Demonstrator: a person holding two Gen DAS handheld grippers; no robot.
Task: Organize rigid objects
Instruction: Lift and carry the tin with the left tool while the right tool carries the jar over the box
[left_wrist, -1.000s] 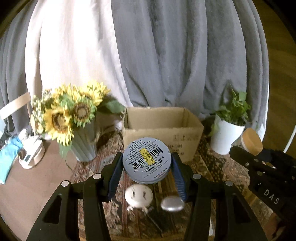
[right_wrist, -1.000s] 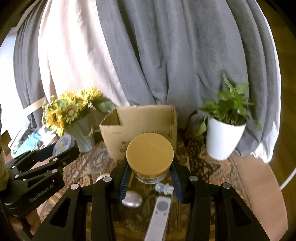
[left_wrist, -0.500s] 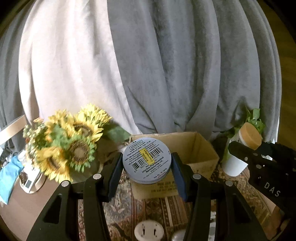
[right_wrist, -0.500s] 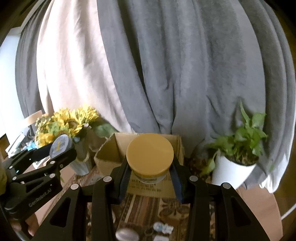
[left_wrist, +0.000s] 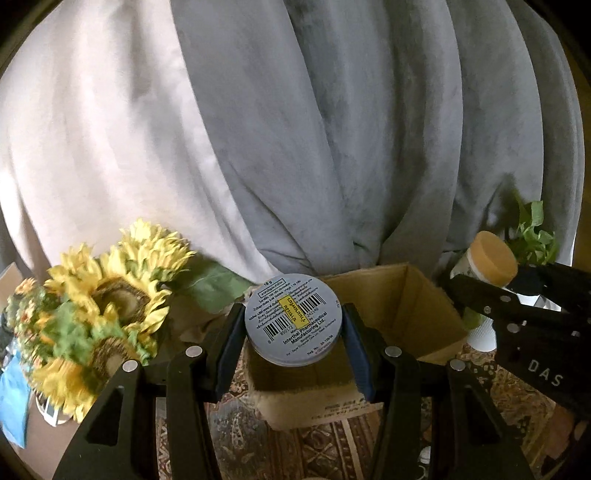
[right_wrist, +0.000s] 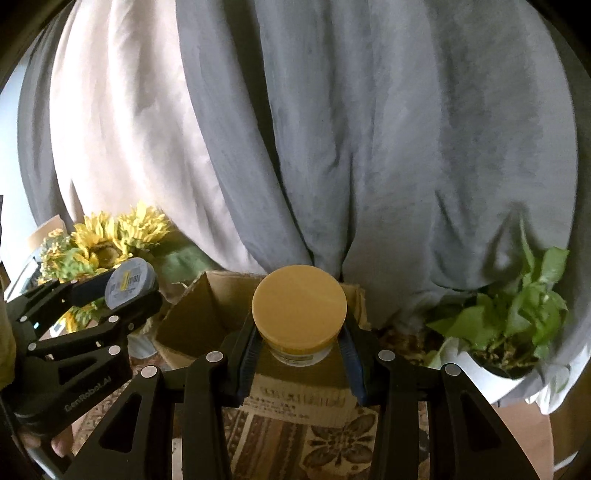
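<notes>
A round tin is clamped level in the left gripper before the cardboard box; a yellow-lidded jar is gripped by the right gripper alongside.

1. The left gripper is built of matte black plastic arms with triangular cut-outs.
2. Blue pads are fitted on the inner faces of its fingers.
3. Round silver screw heads are set along the arms.
4. The right gripper is made to the same black pattern, with blue pads and silver screws.
5. White letters "DAS" are printed on the right gripper's side, seen from the left camera.
6. "GenRobot.AI" is printed in grey on the left gripper's side.
7. Bare skin of a finger is seen beneath it.
</notes>
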